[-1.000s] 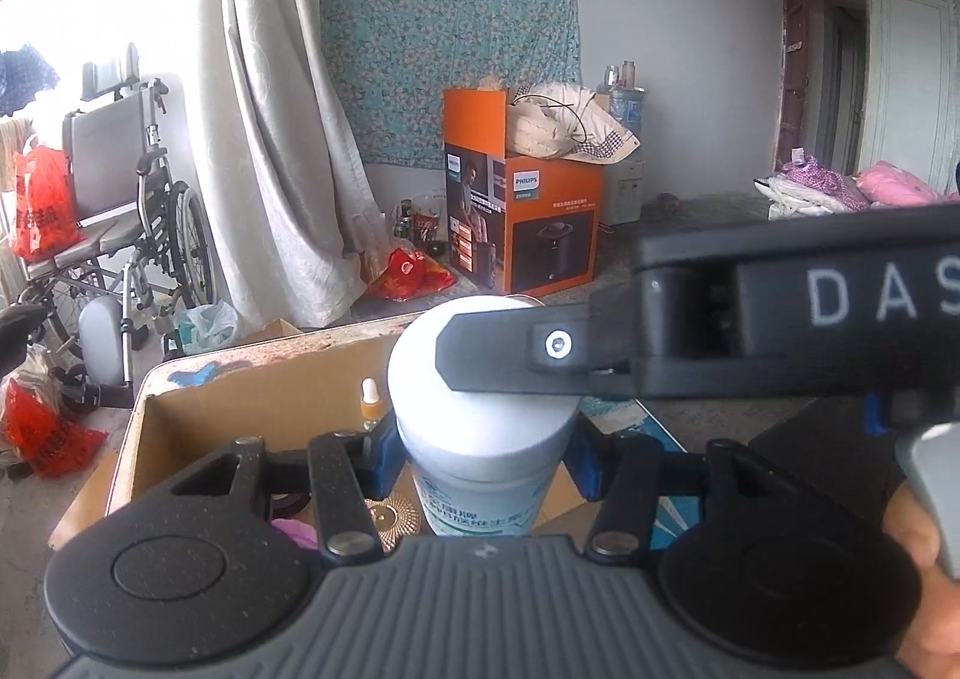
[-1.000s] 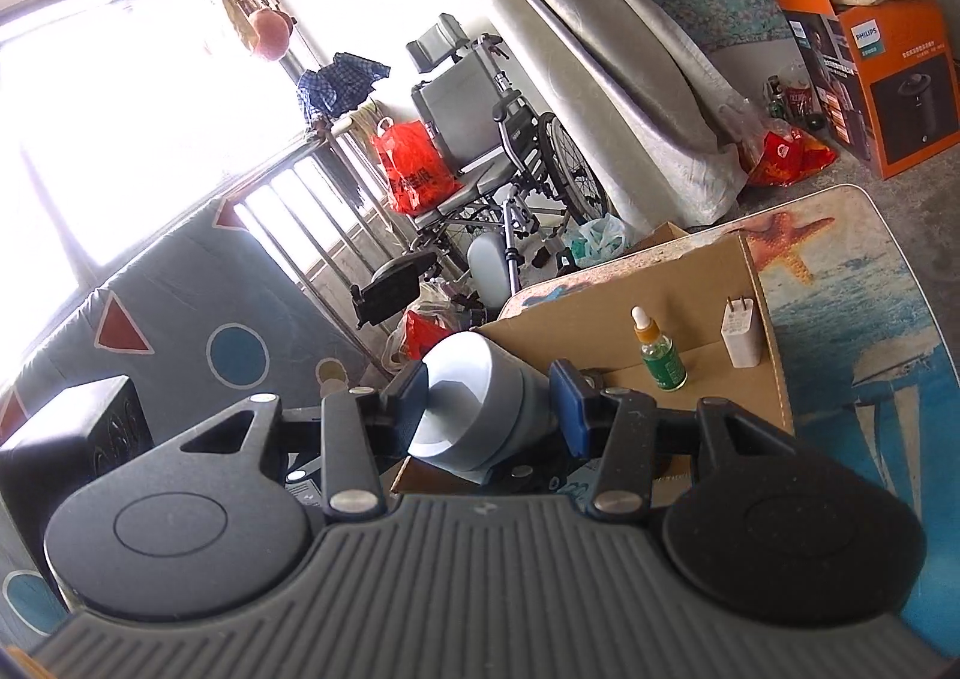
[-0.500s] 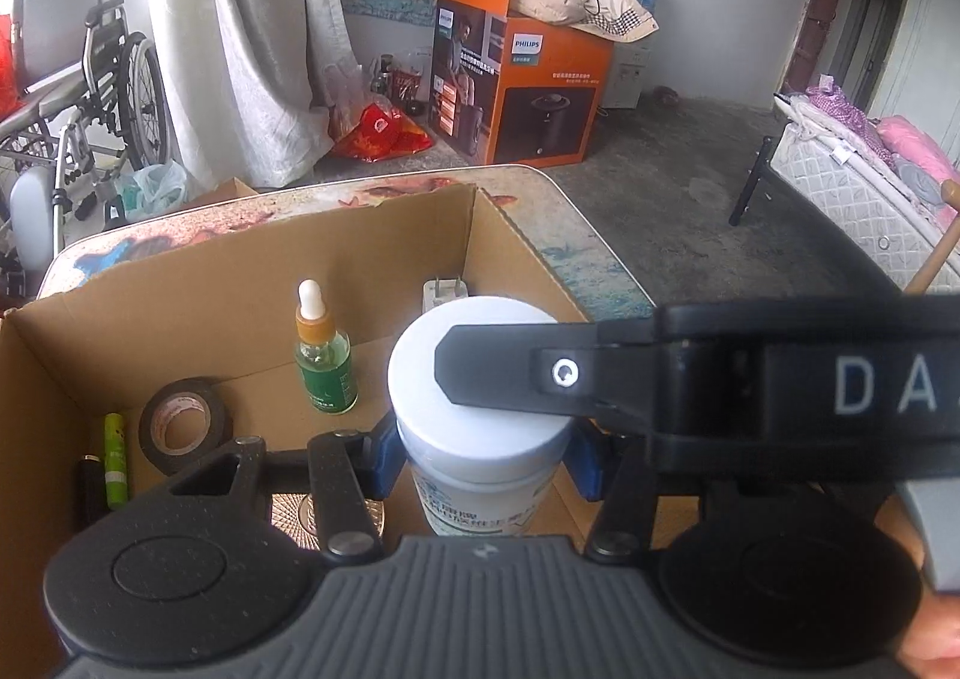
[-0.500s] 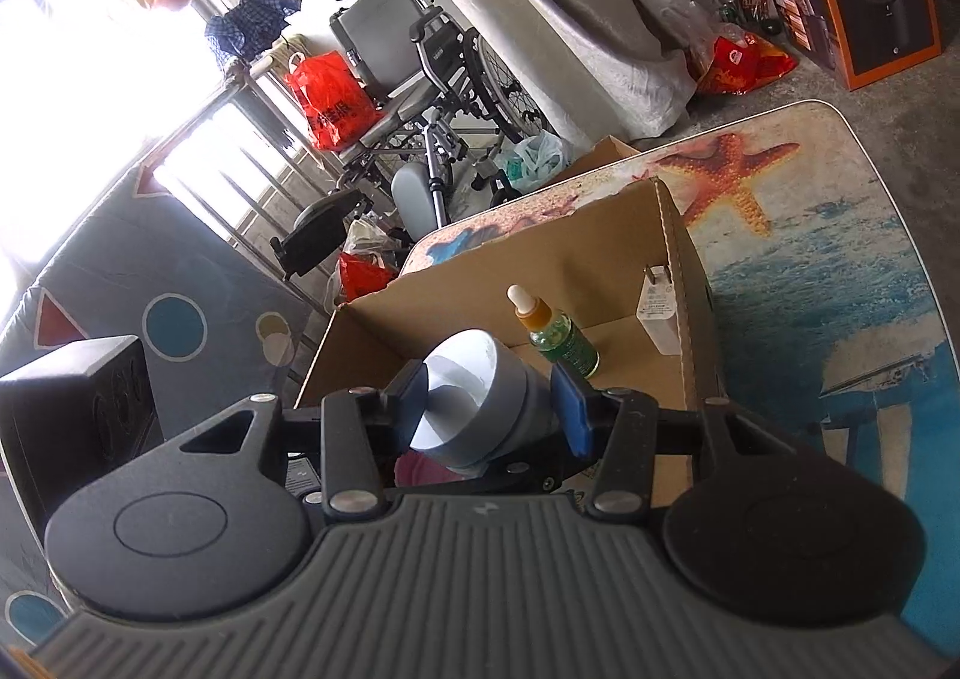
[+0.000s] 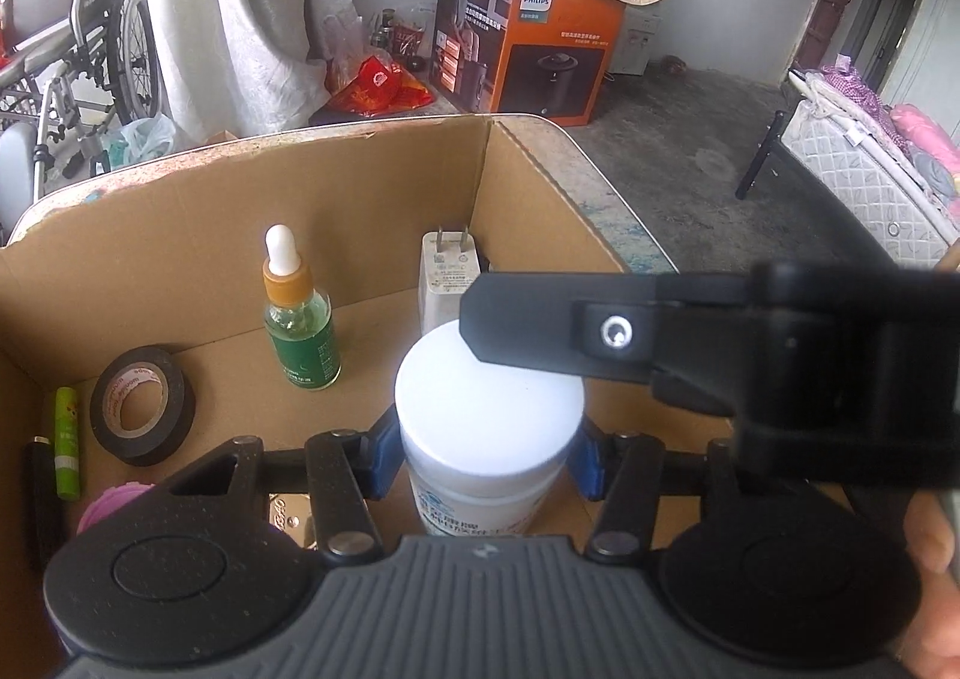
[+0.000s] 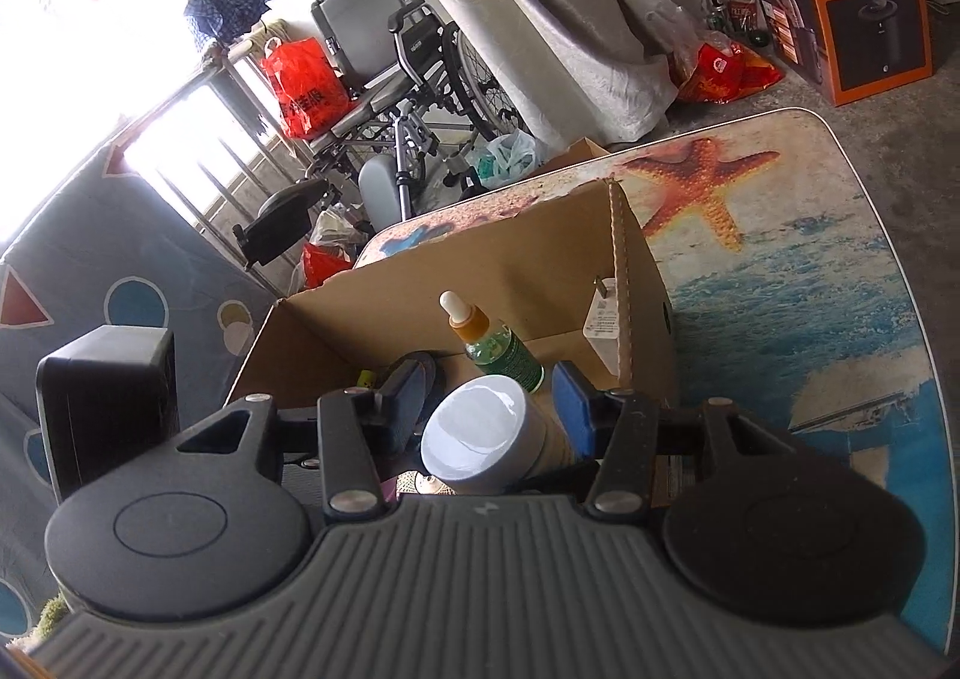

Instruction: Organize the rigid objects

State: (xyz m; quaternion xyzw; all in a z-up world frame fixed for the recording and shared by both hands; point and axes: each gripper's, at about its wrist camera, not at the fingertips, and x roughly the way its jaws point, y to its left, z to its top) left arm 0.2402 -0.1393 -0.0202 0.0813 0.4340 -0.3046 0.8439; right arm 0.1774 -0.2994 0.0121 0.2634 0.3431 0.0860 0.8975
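Entry: both tools at one white-lidded jar [image 5: 489,409], which is upright inside the open cardboard box [image 5: 180,235] on the starfish-print table [image 6: 810,289].

Left gripper [image 5: 483,460]: jaws have just been opening. The jar is between the blue pads, which sit just beside the lid. Whether they press on it cannot be told.

Right gripper [image 6: 489,409]: pads are seen against either side of the jar, so it is recorded as clenched on it.

Writing noted:
- Jar label: blue print, mostly hidden under the lid, not legible.
- Orange carton [image 5: 558,54] on the floor beyond the table: "PHILIPS" in white.
- White plug charger [image 5: 447,277], in the far right corner of the box: fine grey print, too small to read.
- Green dropper bottle [image 5: 300,331]: label text too small to read.
- Black tape roll [image 5: 144,406], at the left of the box: red lettering on the core, not legible.
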